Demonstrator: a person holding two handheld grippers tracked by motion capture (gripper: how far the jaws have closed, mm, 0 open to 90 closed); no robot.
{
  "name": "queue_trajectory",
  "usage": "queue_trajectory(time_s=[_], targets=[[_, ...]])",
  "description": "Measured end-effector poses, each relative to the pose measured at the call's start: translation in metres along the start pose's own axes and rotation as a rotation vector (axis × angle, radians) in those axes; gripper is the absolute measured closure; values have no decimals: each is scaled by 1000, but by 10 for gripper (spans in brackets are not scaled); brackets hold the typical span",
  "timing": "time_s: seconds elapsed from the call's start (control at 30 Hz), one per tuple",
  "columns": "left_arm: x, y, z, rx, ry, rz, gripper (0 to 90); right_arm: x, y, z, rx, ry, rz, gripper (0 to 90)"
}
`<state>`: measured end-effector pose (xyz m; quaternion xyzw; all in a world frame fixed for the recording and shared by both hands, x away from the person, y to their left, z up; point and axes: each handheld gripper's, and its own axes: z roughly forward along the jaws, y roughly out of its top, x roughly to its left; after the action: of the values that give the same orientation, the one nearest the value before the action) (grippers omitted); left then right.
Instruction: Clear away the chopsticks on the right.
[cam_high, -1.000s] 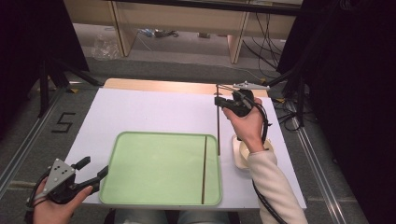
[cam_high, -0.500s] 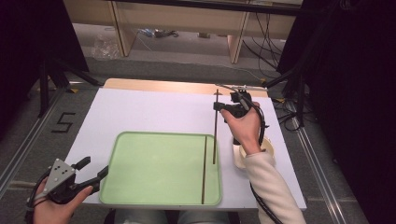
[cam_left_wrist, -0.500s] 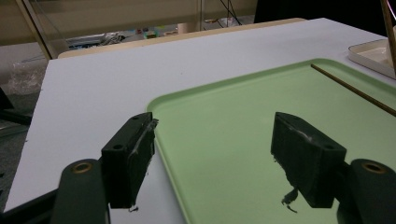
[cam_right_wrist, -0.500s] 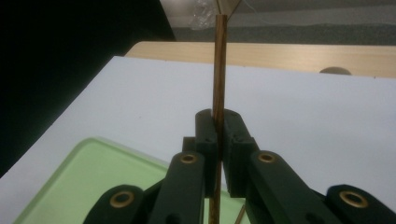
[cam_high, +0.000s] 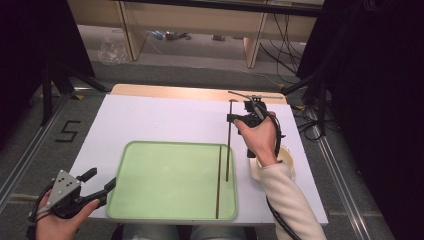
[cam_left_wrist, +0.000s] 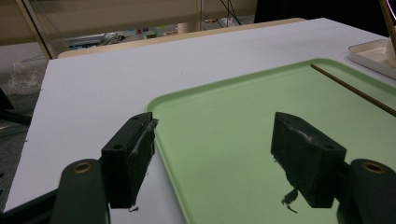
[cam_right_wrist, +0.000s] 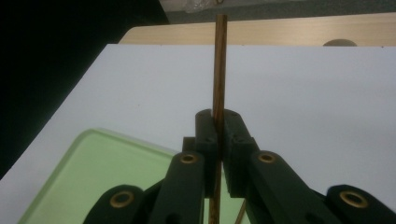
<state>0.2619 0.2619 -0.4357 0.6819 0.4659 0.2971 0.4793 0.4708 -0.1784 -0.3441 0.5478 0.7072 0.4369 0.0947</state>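
wooden chopstick (cam_right_wrist: 219, 65) upright in right tool (cam_right_wrist: 218, 122)

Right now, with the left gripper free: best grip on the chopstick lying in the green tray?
Grip the chopstick lying flat in the green tray near mid-length, from straight above, jaws across its thin shaft. It lies parallel to the tray's right rim, so keep clear of it. The left gripper stands open; the right gripper holds another chopstick.
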Motion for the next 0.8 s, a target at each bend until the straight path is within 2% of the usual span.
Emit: queue_trajectory(time_s=[0.07, 0.1, 0.2, 0.23, 0.27, 0.37, 0.4, 0.5, 0.53, 0.57, 0.6, 0.63, 0.67, 0.7, 0.73, 0.8], targets=[[0, 0, 0, 1, 0, 1, 300, -1, 0, 1, 1, -3, -14, 870], [0, 0, 0, 1, 0, 0, 300, 1, -1, 1, 31, -10, 29, 870], [0, 0, 0, 0, 0, 0, 300, 3, -2, 2, 52, -20, 50, 870], [0, 0, 0, 1, 0, 0, 300, 3, -2, 2, 52, -20, 50, 870], [0, 0, 0, 1, 0, 0, 300, 0, -3, 4, 39, -14, 13, 870], [0, 0, 0, 0, 0, 0, 301, 3, -4, 6, 67, -23, 39, 870], [0, 0, 0, 1, 0, 0, 301, 2, -5, 7, 60, -25, 21, 870], [0, 0, 0, 0, 0, 0, 301, 3, -6, 9, 81, -25, 22, 870], [0, 0, 0, 0, 0, 0, 301, 2, -7, 10, 77, -32, 1, 870], [0, 0, 0, 1, 0, 1, 301, 3, -7, 9, 88, -29, 17, 869], [0, 0, 0, 2, 0, 1, 301, 1, -8, 11, 87, -24, 6, 870], [0, 0, 0, 2, 0, 1, 301, 4, -8, 11, 98, -30, 39, 870], [0, 0, 0, 2, 0, 0, 301, 4, -8, 12, 105, -27, 41, 870], [0, 0, 0, 1, 1, 1, 301, 3, -10, 14, 101, -33, 24, 870], [0, 0, 0, 2, 0, 0, 301, 4, -10, 14, 120, -33, 46, 870], [0, 0, 0, 3, 1, 1, 301, 2, -11, 16, 123, -40, 14, 870]])
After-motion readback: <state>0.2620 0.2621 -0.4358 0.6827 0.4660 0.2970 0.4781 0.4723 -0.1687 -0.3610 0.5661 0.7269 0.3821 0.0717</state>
